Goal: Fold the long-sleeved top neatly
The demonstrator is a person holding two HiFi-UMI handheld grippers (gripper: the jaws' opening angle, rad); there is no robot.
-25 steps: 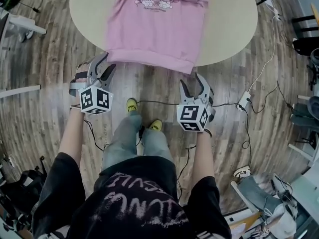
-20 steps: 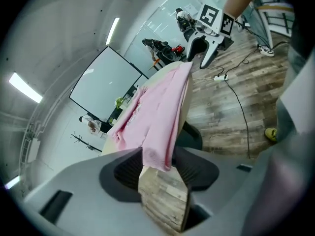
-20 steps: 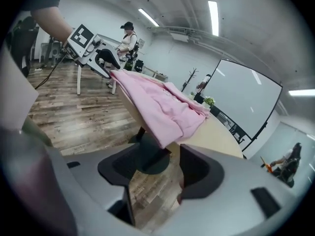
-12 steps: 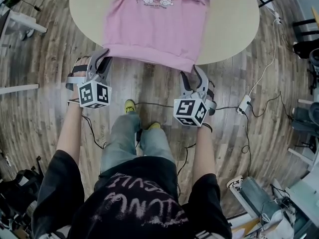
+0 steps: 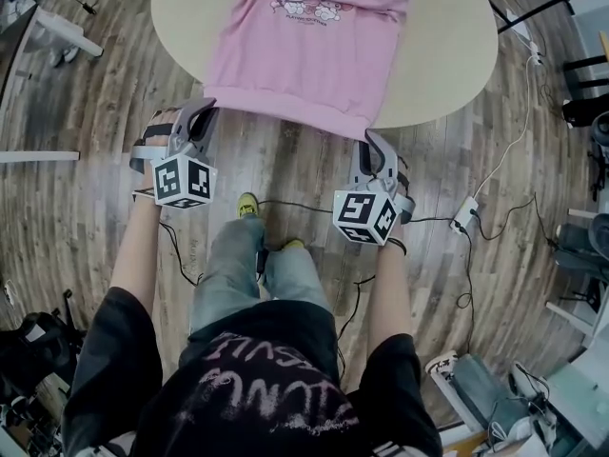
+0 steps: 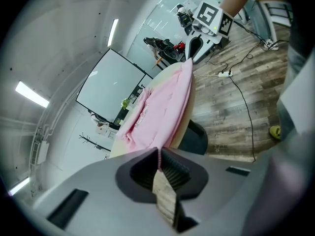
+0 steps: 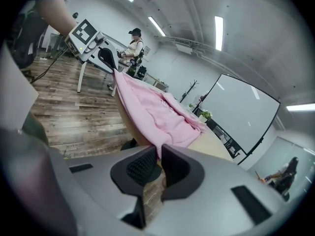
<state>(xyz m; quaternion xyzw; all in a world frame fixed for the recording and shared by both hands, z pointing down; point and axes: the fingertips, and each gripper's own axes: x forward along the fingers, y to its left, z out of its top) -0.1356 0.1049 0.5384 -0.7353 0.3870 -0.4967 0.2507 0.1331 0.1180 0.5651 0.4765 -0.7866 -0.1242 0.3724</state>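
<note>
A pink long-sleeved top (image 5: 304, 50) lies flat on a round table (image 5: 447, 46), its hem overhanging the near edge. The left gripper (image 5: 204, 112) and right gripper (image 5: 368, 141) have just been closing, and each pinches a hem corner. Right of the table, cables (image 5: 495, 150) and a power strip (image 5: 465, 215) lie on the floor.

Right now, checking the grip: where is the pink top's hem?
Head view: the hem hangs over the near edge of the table, its corners pinched by the left gripper and right gripper, whose jaws have just closed.
</note>
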